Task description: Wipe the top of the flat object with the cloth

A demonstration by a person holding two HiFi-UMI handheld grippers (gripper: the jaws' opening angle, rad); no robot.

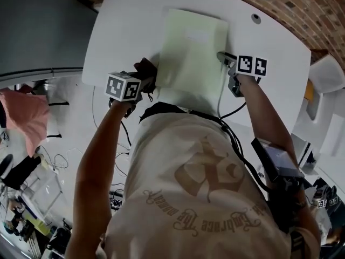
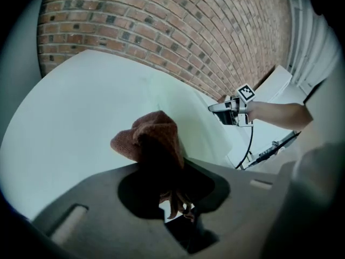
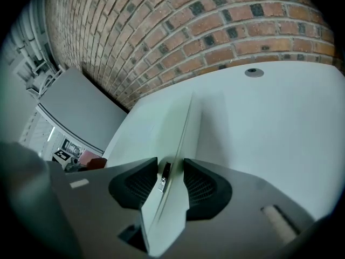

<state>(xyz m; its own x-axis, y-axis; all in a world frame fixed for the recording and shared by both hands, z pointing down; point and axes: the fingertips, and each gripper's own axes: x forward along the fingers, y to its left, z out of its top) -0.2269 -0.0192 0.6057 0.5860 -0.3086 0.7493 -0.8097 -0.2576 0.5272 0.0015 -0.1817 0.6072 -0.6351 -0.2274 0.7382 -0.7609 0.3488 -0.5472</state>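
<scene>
A pale green flat object (image 1: 191,50) lies on the white table (image 1: 124,31). My left gripper (image 1: 148,80) is shut on a bunched brown cloth (image 1: 145,68) at the object's near left edge. In the left gripper view the cloth (image 2: 153,139) bulges out ahead of the left gripper (image 2: 173,190), beside the flat object (image 2: 178,107). My right gripper (image 1: 223,57) is at the object's right edge. In the right gripper view that edge of the flat object (image 3: 172,128) runs between the jaws of the right gripper (image 3: 166,179), and both pads rest against it.
A round grommet hole (image 1: 255,18) sits in the table at the far right. A red brick wall (image 3: 188,31) runs behind the table. A dark cable (image 1: 221,99) hangs off the near edge. Grey cabinet (image 1: 43,26) at left; white furniture (image 1: 326,74) at right.
</scene>
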